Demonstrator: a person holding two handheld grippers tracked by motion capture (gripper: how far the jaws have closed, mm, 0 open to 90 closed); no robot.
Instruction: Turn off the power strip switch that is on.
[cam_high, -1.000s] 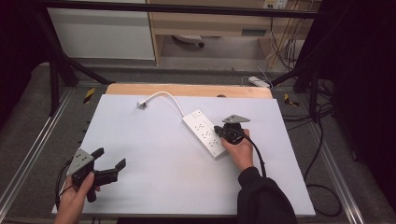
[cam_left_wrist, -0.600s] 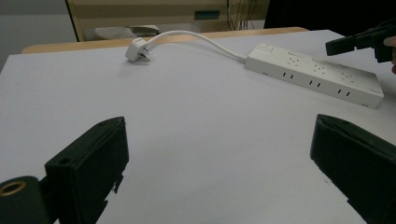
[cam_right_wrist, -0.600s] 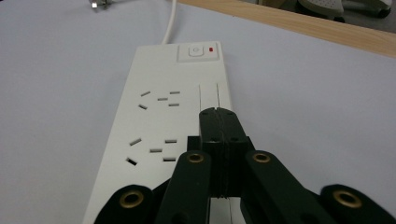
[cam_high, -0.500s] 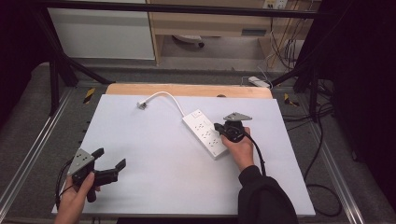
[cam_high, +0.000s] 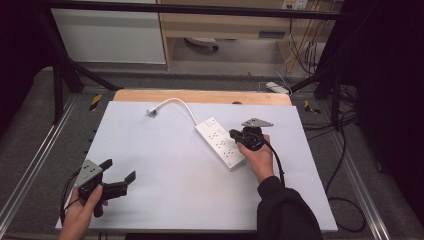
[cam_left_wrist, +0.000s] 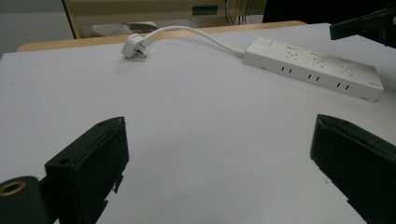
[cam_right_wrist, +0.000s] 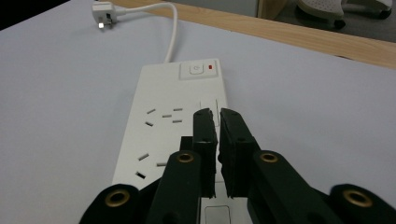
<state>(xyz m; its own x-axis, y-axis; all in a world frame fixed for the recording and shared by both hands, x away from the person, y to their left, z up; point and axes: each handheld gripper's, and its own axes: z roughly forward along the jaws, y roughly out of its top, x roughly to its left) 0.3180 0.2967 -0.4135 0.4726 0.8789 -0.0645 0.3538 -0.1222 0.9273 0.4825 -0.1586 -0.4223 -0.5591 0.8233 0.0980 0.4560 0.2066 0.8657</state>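
Little moves since the earlier frame: our right gripper hovers over the power strip mid-surface, its jaws just cracking apart with nothing between them. Our left gripper rests near the front left corner, jaws wide apart and empty.

Black grippers with brass-ringed screw holes, grey three-cornered plates, trailing black cables; the right arm's sleeve is black.
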